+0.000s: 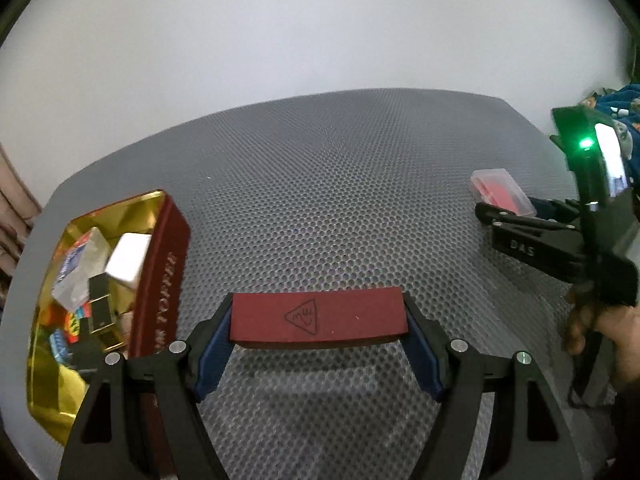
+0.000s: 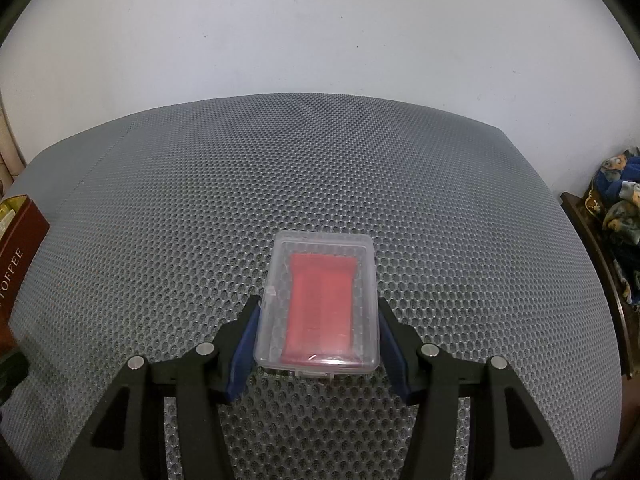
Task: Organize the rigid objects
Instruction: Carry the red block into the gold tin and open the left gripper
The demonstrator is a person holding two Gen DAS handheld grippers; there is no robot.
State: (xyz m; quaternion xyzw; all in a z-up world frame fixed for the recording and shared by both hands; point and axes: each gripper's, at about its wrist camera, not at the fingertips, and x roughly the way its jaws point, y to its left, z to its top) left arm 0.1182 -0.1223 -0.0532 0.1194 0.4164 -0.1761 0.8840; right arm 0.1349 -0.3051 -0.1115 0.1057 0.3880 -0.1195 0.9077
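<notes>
Left hand-held gripper (image 1: 318,332) right up close, blue pads (image 1: 214,354) clamped on both ends of a flat maroon block (image 1: 318,318), carried level above the grey mesh counter (image 1: 320,184). Triangle mark on top, facing up. Beside the block, on the left, the open toffee tin (image 1: 160,280), gold inside, already crowded with small boxes and packets.

Over in the right wrist view: right hand-held gripper (image 2: 316,338) straddling a clear plastic case (image 2: 318,304) with a red card inside. Pads hugging both long sides; firmly pinched or merely touching, hard to say. Whether the case is resting on the counter or just lifted, cannot tell either. Well apart from the tin, off at the far left edge of this view.

Risks from here, as a judgement. Block gripped end to end across its length, so a slack squeeze means pivot and drop. Tin nearly full: block likely to land tilted on the pile or catch the rim. Clear case smooth and slippery: could squirt forward out of the pads under a hard pinch.
</notes>
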